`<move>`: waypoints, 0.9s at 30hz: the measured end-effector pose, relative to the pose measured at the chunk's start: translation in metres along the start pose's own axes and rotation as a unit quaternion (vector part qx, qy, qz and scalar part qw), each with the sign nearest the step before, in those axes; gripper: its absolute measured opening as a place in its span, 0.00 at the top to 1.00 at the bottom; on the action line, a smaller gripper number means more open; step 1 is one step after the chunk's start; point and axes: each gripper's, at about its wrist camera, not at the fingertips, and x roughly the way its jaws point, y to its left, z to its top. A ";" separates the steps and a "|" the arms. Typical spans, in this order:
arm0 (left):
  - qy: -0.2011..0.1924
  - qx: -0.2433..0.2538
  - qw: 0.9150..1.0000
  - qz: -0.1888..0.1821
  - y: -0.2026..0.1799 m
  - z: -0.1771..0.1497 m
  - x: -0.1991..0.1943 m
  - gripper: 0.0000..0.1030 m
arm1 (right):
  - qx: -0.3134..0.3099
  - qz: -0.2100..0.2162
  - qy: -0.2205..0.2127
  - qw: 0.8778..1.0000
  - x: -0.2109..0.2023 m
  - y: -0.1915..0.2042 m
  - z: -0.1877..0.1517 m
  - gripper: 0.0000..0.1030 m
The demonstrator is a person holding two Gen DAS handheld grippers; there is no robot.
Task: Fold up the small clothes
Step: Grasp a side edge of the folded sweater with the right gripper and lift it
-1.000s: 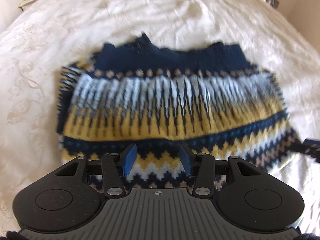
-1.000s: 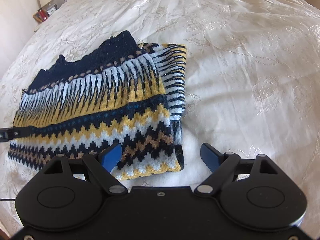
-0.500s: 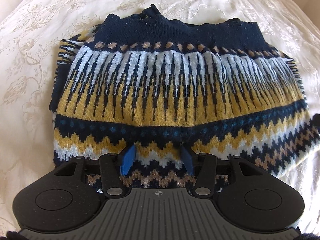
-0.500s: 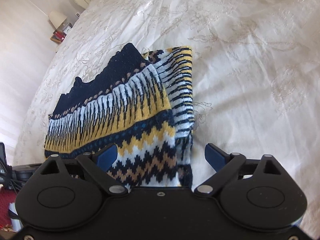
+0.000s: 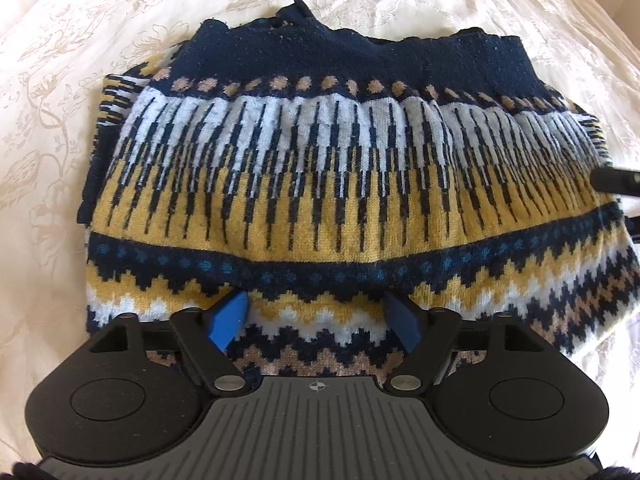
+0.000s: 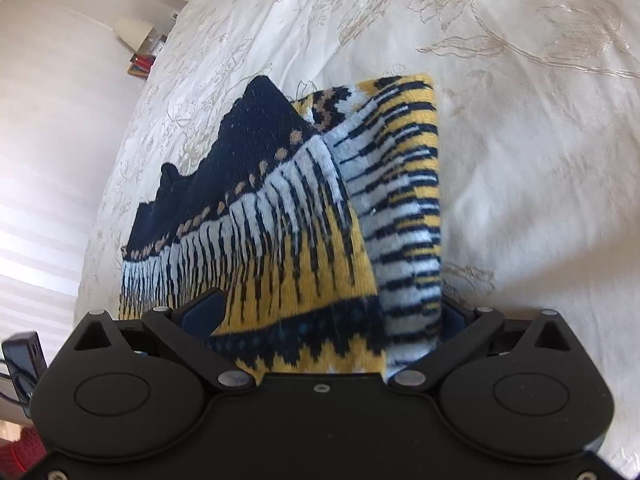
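Note:
A small knitted sweater (image 5: 320, 184), navy, white and yellow with zigzag bands, lies folded on the bed with its sleeves tucked in. My left gripper (image 5: 318, 314) is open, its blue pads (image 5: 230, 316) spread over the sweater's near hem. In the right wrist view the sweater (image 6: 304, 240) fills the space between the fingers of my right gripper (image 6: 324, 316). Its jaws stand wide on either side of the sweater's right edge, and the cloth hides the pads. The right gripper's tip (image 5: 616, 180) shows at the sweater's right side in the left wrist view.
The cream embroidered bedspread (image 5: 52, 80) surrounds the sweater on all sides. A lamp (image 6: 134, 34) and a small table with objects stand by the wall beyond the bed. A black device with a cable (image 6: 20, 360) is at the lower left.
Both grippers have moved in over the sweater. The right gripper has slid onto the sweater's right edge, which now lies between its fingers. The left gripper's jaws have spread wider.

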 end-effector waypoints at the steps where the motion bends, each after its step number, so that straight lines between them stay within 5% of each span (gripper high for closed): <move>1: 0.001 0.001 1.000 0.001 -0.002 0.001 0.001 0.23 | 0.007 0.003 -0.004 1.000 0.000 -0.001 0.000 0.00; 7: 0.013 -0.030 0.999 -0.017 0.000 0.016 -0.009 0.24 | 0.003 0.013 -0.014 1.000 -0.002 -0.004 -0.004 0.00; 13: -0.037 -0.054 0.997 -0.033 -0.001 0.059 -0.035 0.24 | -0.001 0.013 -0.022 1.000 -0.004 -0.004 -0.007 0.00; 17: -0.037 -0.051 0.998 -0.029 -0.011 0.089 -0.018 0.24 | 0.008 0.021 -0.024 0.999 -0.004 -0.007 -0.006 0.00; 21: 0.006 -0.024 1.000 -0.001 -0.023 0.102 0.018 0.23 | 0.029 0.039 -0.022 0.999 -0.008 -0.016 -0.004 0.00; 27: 0.012 -0.024 1.000 0.011 -0.029 0.109 0.040 0.06 | 0.052 0.053 -0.007 0.997 -0.007 -0.022 0.002 0.00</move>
